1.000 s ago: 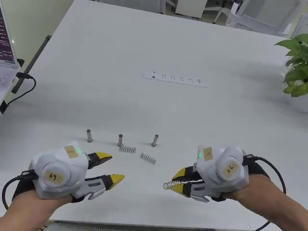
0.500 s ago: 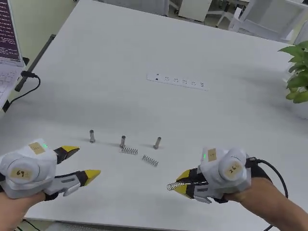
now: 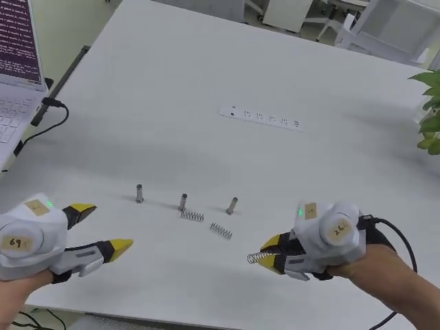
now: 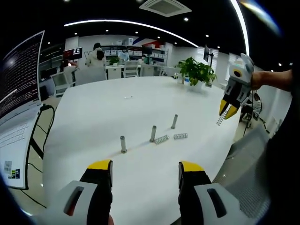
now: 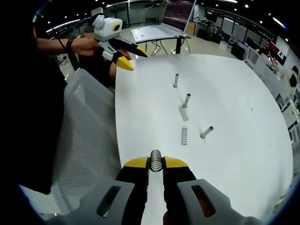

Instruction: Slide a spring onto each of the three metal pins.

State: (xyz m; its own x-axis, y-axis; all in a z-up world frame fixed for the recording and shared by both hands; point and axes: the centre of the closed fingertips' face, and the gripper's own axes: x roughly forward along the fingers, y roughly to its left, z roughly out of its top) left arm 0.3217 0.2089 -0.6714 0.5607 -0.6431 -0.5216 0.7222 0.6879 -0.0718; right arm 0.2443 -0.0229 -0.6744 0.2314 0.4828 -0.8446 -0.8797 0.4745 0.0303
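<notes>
While right gripper (image 3: 265,254) fingers pinch a small coiled steel spring (image 3: 256,257), near-right of the row of three short grey metal pins (image 3: 183,201) on white worktop (image 3: 206,82), two loose springs (image 3: 192,216) just in front of that row, left gripper (image 3: 104,225) near-left of it, fingers spread

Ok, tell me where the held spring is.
Head view, lower right: the held spring is clamped in the right gripper, nearer the person than the loose spring by the right-hand pin.
</notes>
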